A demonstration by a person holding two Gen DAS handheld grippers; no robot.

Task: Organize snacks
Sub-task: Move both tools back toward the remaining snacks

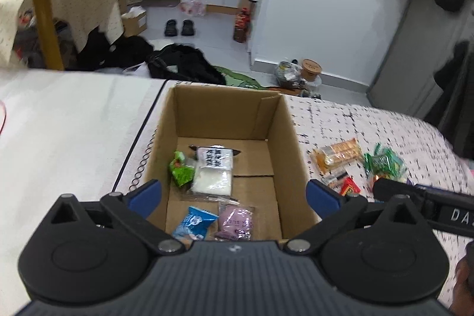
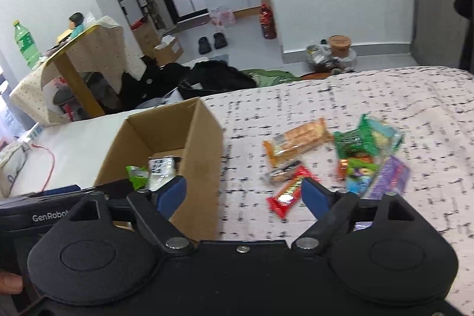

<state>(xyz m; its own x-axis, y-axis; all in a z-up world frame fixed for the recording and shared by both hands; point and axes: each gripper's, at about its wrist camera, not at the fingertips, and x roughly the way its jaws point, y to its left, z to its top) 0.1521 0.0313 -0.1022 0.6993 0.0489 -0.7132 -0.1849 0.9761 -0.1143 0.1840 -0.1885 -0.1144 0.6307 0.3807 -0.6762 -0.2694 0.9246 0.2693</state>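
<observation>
The left tongs (image 1: 234,197) stand spread as wide as they go, with nothing held, poised over the near edge of an open cardboard box (image 1: 291,138) that sits on the bed (image 1: 74,123). Inside the box, ahead of the left tongs, lie a green packet (image 1: 180,171) toward the left finger, a white packet (image 1: 214,171) beside it in the middle, and nearer the tongs a blue packet (image 1: 194,222) with a purple packet (image 1: 235,221) just to its right. Beyond the right finger of these tongs, outside the box, loose snacks lie on the patterned blanket (image 1: 370,123).

The right tongs (image 2: 244,194) are also wide apart and empty. Their left finger hangs by the box's right wall; the box lies ahead and to the left of them. Between the fingers and just ahead lies a red bar (image 2: 288,193) on the blanket. Farther ahead rests an orange cracker packet (image 2: 299,139), and toward the right finger a heap of green wrappers (image 2: 358,141) with a purple packet (image 2: 388,176) at its near side; motion blur makes the heap's smaller pieces hard to tell apart
</observation>
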